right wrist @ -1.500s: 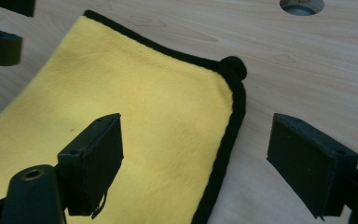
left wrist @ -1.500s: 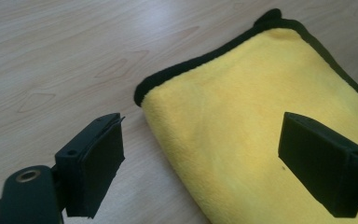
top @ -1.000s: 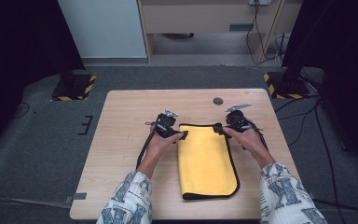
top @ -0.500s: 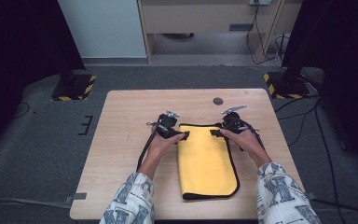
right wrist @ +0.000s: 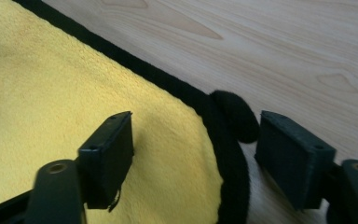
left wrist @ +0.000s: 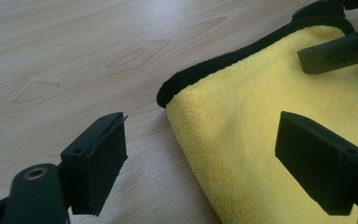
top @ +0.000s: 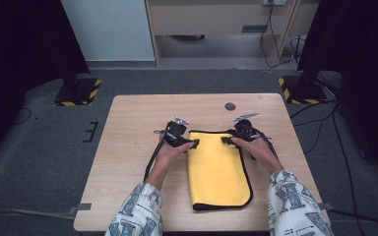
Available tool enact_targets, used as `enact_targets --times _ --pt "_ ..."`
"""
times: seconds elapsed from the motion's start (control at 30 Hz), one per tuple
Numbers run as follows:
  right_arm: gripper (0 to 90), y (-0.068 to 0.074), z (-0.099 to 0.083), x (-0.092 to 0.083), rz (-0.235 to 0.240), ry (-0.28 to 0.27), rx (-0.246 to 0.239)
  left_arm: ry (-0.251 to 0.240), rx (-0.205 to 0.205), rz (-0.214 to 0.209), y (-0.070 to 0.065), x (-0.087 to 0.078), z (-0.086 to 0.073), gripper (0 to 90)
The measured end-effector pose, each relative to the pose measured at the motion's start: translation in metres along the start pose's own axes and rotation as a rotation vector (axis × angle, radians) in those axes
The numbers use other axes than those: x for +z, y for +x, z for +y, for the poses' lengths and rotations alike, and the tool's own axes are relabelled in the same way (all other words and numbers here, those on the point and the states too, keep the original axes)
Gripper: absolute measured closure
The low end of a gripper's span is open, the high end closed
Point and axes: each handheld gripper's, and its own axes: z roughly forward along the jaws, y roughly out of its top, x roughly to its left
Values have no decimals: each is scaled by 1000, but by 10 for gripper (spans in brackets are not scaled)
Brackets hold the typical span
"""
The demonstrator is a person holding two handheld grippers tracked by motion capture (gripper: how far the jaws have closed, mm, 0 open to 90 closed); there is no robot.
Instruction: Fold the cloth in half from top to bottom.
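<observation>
A: Left gripper [top: 193, 144] jaws apart, straddling my yellow cloth's [top: 219, 167] far-left corner, not pinching.

B: Right gripper [top: 225, 140]?

A: Jaws have just been closing, black-trimmed far-right corner between them, pads not pressing.

B: Obstructions?

A: Just a dark disc [top: 230, 106] farther back, well apart. Cloth lies folded mid-table [top: 128, 147], bare wood on both sides.

- You see a yellow cloth [top: 217, 169] with black edging, folded into a long rectangle.
- It lies flat on the bench [top: 128, 147], its long side running away from you.
</observation>
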Motion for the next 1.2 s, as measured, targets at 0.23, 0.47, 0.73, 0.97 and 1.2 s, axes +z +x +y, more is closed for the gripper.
enact_targets --times 0.23,0.47,0.73,0.97,1.2 --pt "647 6 0 0 -8 -3 -39 -2 -4 3 3 0 -3 216" --pt "783 8 -2 -2 -17 -1 -19 3 -2 -14 0 8 -3 266" --pt "798 15 -5 -5 -52 6 -26 7 -13 -18 -1 25 0 276" --pt "798 17 -5 -5 -66 10 -22 18 -8 -12 -1 40 1 344" --pt "798 18 -5 -5 -76 11 -23 12 7 -9 0 44 0 415"
